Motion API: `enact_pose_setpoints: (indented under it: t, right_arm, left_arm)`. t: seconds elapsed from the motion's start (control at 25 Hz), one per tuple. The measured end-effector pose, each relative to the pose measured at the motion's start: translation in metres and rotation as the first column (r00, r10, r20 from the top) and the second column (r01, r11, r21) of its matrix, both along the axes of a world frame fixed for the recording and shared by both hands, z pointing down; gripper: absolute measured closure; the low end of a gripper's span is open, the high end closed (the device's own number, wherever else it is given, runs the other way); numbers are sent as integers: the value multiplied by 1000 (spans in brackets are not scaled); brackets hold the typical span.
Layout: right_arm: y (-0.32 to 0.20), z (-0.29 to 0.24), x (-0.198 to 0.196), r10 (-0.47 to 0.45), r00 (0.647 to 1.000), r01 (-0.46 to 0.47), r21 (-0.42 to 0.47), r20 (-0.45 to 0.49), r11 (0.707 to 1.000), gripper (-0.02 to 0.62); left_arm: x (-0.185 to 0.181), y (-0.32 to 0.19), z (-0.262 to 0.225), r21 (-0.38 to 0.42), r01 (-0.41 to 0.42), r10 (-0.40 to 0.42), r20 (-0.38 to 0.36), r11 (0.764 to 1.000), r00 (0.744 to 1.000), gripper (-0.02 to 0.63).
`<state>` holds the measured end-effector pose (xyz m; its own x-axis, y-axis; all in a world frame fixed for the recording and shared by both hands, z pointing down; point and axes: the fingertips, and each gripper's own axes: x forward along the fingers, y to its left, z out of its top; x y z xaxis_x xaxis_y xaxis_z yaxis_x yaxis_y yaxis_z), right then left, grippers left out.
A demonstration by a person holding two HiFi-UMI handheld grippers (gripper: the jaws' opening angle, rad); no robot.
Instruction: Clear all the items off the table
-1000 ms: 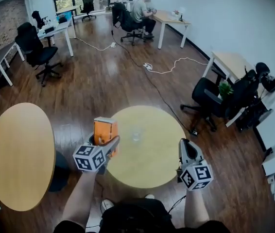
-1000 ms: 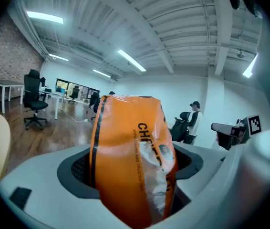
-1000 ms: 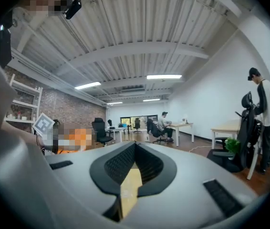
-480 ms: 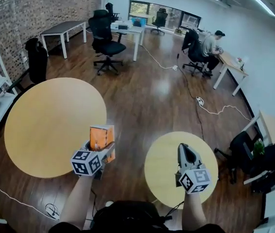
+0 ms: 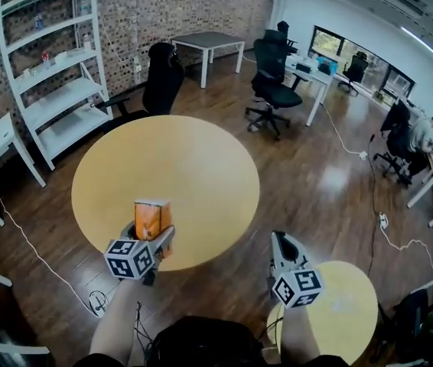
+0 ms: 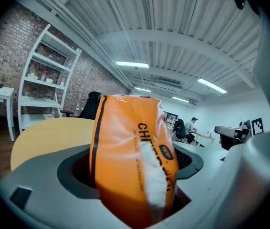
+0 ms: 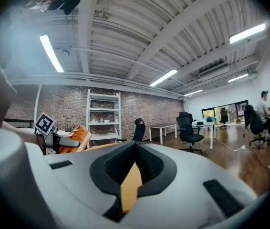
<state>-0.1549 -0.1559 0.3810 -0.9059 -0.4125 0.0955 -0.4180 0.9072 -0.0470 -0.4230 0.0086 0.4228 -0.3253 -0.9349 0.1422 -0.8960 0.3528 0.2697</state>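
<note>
Ahead of both grippers in the head view, a large round table [image 5: 170, 155] fills the middle of the wooden floor [image 5: 316, 182], its top bare. Its near rim lies under the left gripper [image 5: 153, 234], whose jaws are clamped on an orange snack bag [image 5: 151, 216] standing upright between them. The right gripper [image 5: 281, 243] hangs over open floor between that table and a small round table [image 5: 350, 316] just behind it; its jaws are drawn together, with nothing in them. Clear floor runs on beyond it. Past the large table's far edge stand a black chair [image 5: 163, 82] and, further left, a white shelf unit [image 5: 52, 82] against the brick wall. A cable [image 5: 33, 243] trails on the floor left of the left gripper.

From the left gripper view, the bag fills the gap, with the pads pressing on both its sides. Its black lettering and a white crumpled patch show only here. The table's curved edge lies left of the bag, the right gripper is at the right, and a seated person [image 6: 191, 126] is far behind.

From the right gripper view, the jaw tips meet, and a sliver of yellow tabletop shows beneath them. The bag sits to the left, and a grey table [image 7: 166, 126] and a second chair [image 7: 188, 128] stand ahead.
</note>
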Motion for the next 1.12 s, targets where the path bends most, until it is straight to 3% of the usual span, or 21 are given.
enact_pose_setpoints:
  t: [0.28,0.4,0.64,0.92,1.12]
  right_arm:
    - [-28,-2,-65,-150,988,150,-9,29,989,591]
    - [-35,-2,-82,-207,978,208,-14,25,978,591]
    - [-35,3,-127,-312,950,312,-30,10,950,591]
    - [-8,5,-187,-399,917,399,-50,-2,916,591]
    - [0,13,-243,-397,918,396,-50,-15,917,591]
  left_arm:
    - [-36,30,1,32,191,-190,-23,981,982,175]
    - [-38,42,1,56,253,-250,-57,966,967,175]
    - [-52,77,-6,61,375,-373,-37,925,927,175]
    - [-82,116,7,1,434,-434,-35,901,900,175]
    - [-135,122,30,-32,424,-425,-56,905,903,175]
